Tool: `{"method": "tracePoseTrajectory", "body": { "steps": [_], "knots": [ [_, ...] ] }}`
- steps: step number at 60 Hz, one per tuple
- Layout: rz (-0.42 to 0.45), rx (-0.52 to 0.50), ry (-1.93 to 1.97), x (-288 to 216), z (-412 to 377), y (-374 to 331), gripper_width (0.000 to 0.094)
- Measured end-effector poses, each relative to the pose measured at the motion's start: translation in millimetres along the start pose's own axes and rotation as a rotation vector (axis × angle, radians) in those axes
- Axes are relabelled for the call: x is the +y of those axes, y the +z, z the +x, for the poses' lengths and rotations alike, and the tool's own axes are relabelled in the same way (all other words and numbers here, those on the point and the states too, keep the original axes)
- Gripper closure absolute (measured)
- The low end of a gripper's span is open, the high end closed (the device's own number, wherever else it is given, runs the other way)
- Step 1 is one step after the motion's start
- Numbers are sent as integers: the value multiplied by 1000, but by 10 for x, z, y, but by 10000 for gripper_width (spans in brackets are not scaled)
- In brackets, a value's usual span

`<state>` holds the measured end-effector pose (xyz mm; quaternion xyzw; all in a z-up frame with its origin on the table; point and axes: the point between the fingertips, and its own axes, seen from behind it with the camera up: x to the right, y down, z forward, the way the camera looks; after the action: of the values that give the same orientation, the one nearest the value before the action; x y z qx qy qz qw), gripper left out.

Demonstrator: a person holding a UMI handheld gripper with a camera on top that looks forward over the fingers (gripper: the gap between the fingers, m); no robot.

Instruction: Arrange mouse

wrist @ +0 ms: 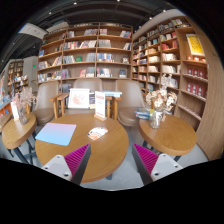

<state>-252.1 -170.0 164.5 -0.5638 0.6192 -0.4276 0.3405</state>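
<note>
The tongs (109,165) hang above a round wooden tabletop (110,150), their two fingers wide apart and holding nothing, with the magenta pads (72,158) facing each other across bare wood at the near edge. The mouse (97,132), a small white shape, lies near the middle of the tabletop, beyond the fingers and roughly in line with the gap between them. Just beside it, toward the left edge, lies a light blue mouse mat (55,133); the mouse rests on the wood, not on the mat. A second round tabletop (172,136) stands well apart to the right and carries a vase of flowers (157,100). At the far end of the room, tall bookshelves (90,55) filled with books line the walls.
</note>
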Motion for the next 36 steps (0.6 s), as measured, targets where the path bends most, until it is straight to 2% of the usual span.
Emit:
{"method": "tracePoseTrajectory", "body": {
  "steps": [18,36],
  "knots": [
    [-57,-80,-32,313,-698,658,79],
    [-147,-85,-28,534,-993,1501,80]
  ]
}}
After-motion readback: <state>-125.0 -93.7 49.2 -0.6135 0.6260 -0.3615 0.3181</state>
